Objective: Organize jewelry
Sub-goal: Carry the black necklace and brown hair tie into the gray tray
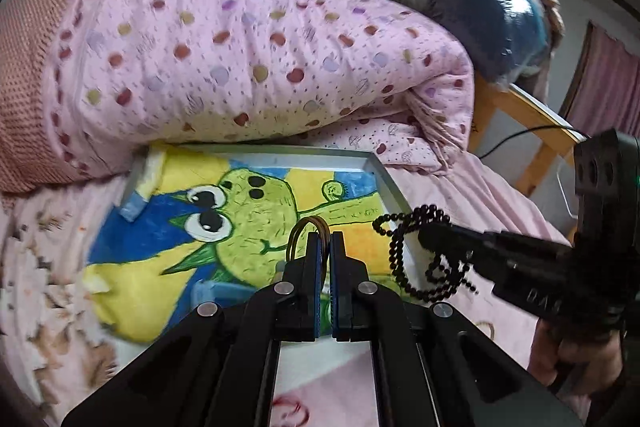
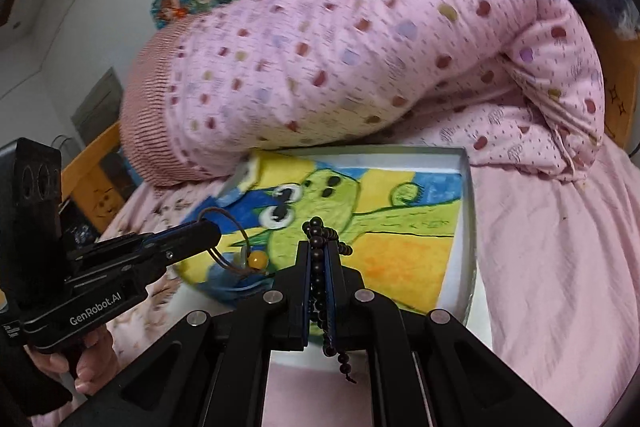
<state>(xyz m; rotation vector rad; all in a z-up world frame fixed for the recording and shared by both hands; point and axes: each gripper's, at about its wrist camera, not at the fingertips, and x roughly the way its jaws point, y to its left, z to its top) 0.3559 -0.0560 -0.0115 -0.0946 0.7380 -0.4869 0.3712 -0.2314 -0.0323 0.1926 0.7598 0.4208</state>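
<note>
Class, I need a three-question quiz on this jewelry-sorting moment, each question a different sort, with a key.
1. True or false: both grippers' jaws are shut on jewelry.
2. Which gripper holds the dark bead string? A) left B) right
3. Fill in: the framed painting on the bed shows a green ____.

Key: 1 true: the left gripper pinches a brown cord bracelet, the right gripper pinches the beads. 2 B. 3 frog.

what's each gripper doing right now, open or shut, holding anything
left gripper: shut on the brown cord bracelet with a yellow bead.
right gripper: shut on the dark bead strand.
</note>
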